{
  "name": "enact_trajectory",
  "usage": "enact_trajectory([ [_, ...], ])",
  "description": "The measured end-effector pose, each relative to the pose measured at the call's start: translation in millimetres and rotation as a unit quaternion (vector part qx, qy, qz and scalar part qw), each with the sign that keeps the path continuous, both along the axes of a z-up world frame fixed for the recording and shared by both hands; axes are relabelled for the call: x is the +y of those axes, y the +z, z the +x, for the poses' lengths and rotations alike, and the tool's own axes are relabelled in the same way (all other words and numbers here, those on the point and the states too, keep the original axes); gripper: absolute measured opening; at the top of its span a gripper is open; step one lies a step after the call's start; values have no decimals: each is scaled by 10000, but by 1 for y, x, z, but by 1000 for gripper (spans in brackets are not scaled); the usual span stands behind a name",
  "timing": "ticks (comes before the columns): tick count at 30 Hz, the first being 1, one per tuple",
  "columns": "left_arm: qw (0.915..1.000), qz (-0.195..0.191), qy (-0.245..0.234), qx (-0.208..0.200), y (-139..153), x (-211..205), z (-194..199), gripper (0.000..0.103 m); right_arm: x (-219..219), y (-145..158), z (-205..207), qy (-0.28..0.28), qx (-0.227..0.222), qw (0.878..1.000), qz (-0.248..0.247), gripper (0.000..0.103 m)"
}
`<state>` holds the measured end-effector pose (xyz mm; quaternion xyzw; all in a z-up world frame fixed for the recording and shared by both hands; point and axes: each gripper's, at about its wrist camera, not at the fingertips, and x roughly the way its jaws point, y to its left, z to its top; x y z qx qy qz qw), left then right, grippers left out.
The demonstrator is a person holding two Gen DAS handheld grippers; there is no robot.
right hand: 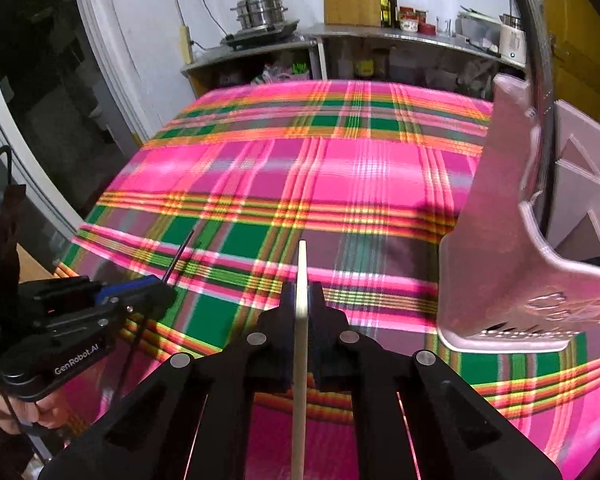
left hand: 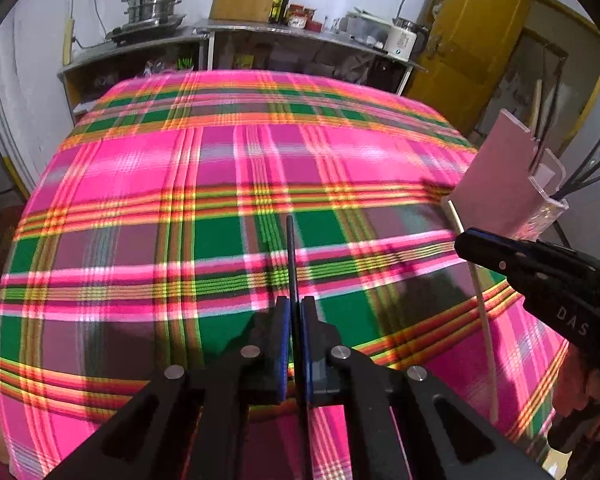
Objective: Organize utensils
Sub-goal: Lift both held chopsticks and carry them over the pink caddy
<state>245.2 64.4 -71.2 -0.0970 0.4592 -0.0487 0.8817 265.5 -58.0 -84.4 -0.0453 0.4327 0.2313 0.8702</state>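
My left gripper (left hand: 296, 308) is shut on a thin black chopstick (left hand: 290, 256) that points forward above the plaid tablecloth. My right gripper (right hand: 302, 292) is shut on a pale wooden chopstick (right hand: 301, 320) held upright between its pads. The right gripper (left hand: 466, 240) with the pale chopstick (left hand: 482, 312) also shows at the right of the left wrist view. The left gripper (right hand: 168, 286) with the black chopstick (right hand: 180, 254) shows at the left of the right wrist view. A pink utensil holder (right hand: 500, 240) stands close on the right, with several dark chopsticks (left hand: 580, 172) standing in it.
The table is covered with a pink, green and orange plaid cloth (left hand: 220, 184). Behind it a metal counter (right hand: 380, 32) carries a steel steamer pot (right hand: 262, 10), bottles, jars and a white appliance. A yellow door (left hand: 472, 40) is at the back right.
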Motion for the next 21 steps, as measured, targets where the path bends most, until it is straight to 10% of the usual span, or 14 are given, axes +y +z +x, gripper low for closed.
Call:
enact_trajectory([
  [21,9949,-186,-304,-939,102,-17,-34,5,-38,86,-41,-170,-846,9949,519,7],
])
